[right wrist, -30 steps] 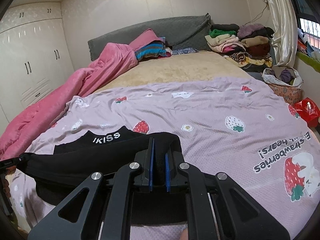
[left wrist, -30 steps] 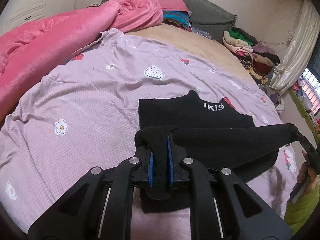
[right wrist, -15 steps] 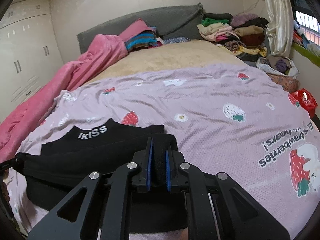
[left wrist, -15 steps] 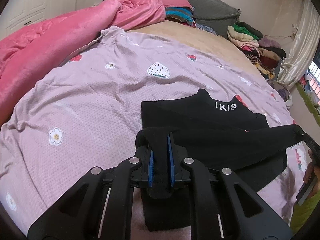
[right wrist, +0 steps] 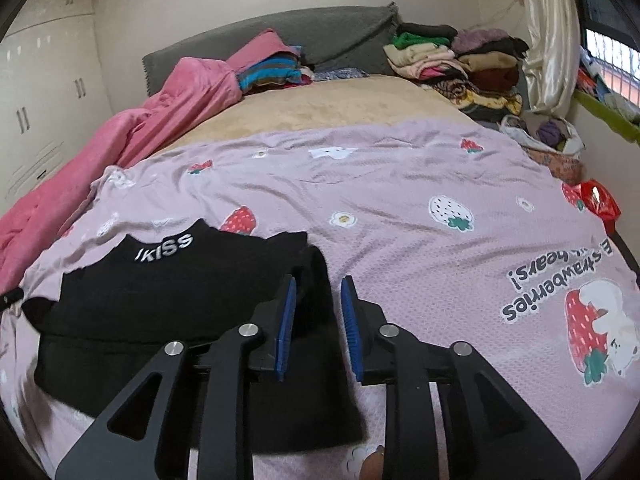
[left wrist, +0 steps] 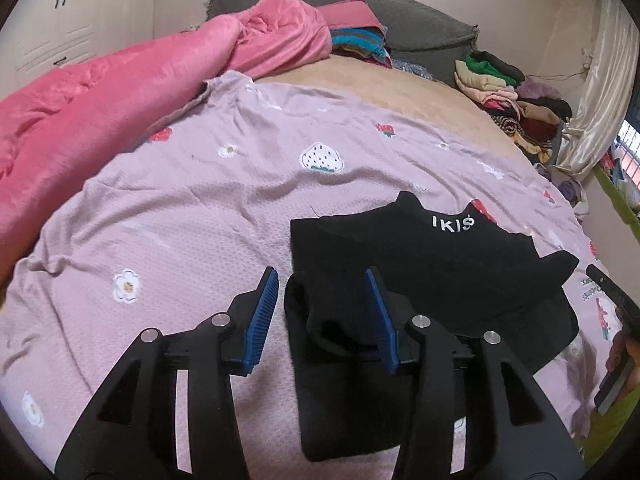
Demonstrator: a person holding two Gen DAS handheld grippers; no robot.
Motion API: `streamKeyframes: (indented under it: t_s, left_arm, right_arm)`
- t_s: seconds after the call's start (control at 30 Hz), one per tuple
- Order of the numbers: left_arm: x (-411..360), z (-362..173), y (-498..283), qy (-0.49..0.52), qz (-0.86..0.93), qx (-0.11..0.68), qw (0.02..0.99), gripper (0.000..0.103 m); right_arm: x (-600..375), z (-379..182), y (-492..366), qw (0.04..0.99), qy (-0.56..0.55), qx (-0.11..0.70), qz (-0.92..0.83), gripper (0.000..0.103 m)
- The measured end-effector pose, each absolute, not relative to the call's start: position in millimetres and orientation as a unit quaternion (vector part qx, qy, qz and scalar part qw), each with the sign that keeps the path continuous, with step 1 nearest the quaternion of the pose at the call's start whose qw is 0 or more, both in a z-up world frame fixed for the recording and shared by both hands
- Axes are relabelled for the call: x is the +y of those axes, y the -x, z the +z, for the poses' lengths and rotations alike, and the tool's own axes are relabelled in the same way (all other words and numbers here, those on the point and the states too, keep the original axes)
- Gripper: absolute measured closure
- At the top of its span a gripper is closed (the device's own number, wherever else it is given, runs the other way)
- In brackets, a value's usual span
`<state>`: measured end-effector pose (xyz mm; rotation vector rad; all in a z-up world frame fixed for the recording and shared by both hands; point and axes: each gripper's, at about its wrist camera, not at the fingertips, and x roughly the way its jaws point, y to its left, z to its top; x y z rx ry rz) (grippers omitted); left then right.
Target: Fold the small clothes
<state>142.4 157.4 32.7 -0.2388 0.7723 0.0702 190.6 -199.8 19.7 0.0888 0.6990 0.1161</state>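
Currently, a small black knit garment with white "KISS" lettering at the collar (left wrist: 420, 264) is laid on a lilac bed sheet printed with strawberries and flowers (left wrist: 180, 208), toward the near edge of the bed. Its lower portion is seen folded up over the body, so that a doubled band of black fabric runs across the middle. The left claw (left wrist: 322, 316) is held wide open, blue pads (left wrist: 262, 316) well apart; the left end of the folded band lies between the pads, close against the right pad and apart from the left one, and nothing is gripped. In the right wrist view the same garment (right wrist: 160, 280) is seen at lower left of the sheet (right wrist: 400, 200). The right claw (right wrist: 318, 324) is also parted, though less widely, with the right end of the fold between its blue pads (right wrist: 286, 328); whether the fabric touches them cannot be told. A pink plush blanket (left wrist: 120, 92) is heaped along the left side of the bed, a grey padded headboard (right wrist: 320, 36) stands at the far end, and a stack of folded clothes (right wrist: 460, 68) is piled at the far right corner.
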Motion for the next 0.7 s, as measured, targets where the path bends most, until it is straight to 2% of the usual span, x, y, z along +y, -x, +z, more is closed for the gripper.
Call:
streamKeyframes:
  t_s: [0.1,0.33,0.4,0.47,0.53,0.7]
  left_arm:
    - [152.1,38.3,-133.0,0.11,0.024,0.37,0.922,0.064]
    - [130.4,34.1,-117.5,0.078,-0.003,0.387,0.919,0.064]
    - [125.0,26.6,-112.5,0.072,-0.007,0.396,0.915,0.07]
    - [120.4,17.4,-108.8,0.071,-0.013,0.406,0.911,0.084]
    - [116.1,6.4,-106.6,0.069,-0.019,0.417,0.906,0.089]
    - [106.4,-11.5,-108.3,0.05,-0.017,0.434,0.899,0.09]
  right_arm:
    - [-192.1,23.9,-179.4,0.937,-0.036,0.338,0.082,0.071]
    - [-170.1,27.8,-160.3,0.932,-0.007,0.342,0.123,0.07]
    - [-165.0,26.2,-156.6,0.928,-0.003,0.347,0.134,0.07]
    - [-161.1,24.5,-152.7,0.927,0.001,0.348,0.139,0.07]
    - [-156.1,22.0,-148.2,0.924,0.006,0.351,0.148,0.07]
    - [-144.7,12.7,-141.2,0.918,0.019,0.362,0.162,0.071]
